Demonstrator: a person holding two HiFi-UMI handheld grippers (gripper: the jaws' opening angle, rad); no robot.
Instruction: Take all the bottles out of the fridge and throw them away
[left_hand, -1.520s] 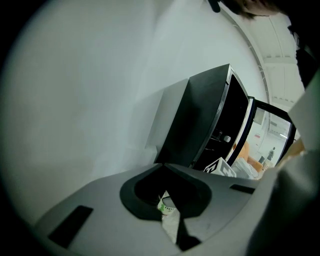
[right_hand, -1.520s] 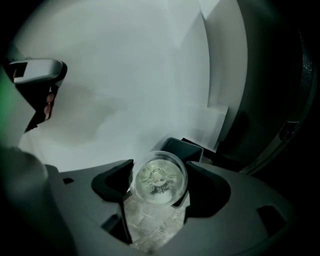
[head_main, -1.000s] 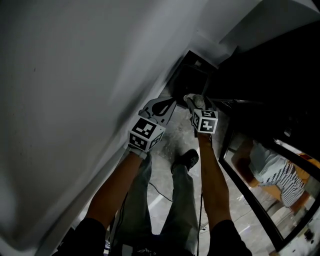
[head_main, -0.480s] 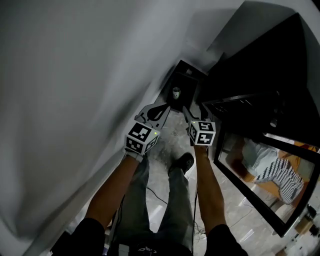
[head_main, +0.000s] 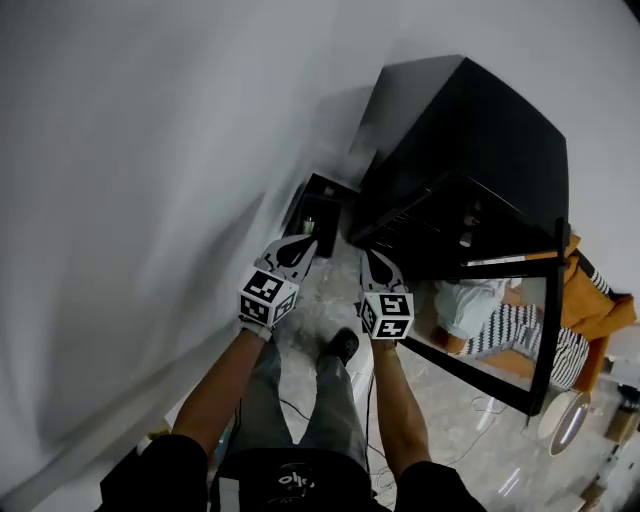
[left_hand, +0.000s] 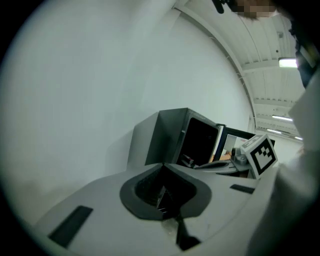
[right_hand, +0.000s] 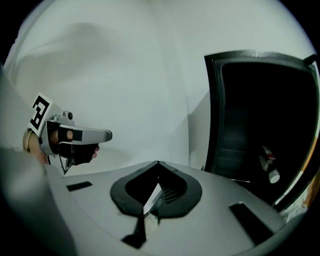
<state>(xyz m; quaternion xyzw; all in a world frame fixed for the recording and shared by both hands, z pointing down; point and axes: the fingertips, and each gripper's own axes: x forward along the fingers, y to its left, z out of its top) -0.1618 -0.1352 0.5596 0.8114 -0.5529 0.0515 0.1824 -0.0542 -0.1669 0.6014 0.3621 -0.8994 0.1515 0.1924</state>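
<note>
Left gripper (head_main: 303, 243) out front over the floor (head_main: 450, 440): jaws together, nothing between. Right gripper (head_main: 368, 257) beside it, above the shoe (head_main: 343, 345): jaws just snapped closed, also empty. Past the left one, dark bin (head_main: 322, 200) on the floor against the white wall (head_main: 150, 150) — small pale item inside, too small to identify. Right of the bin, black fridge (head_main: 480, 130) with door (head_main: 543, 330) swung open — bottle (right_hand: 270, 170) on a shelf inside.
</note>
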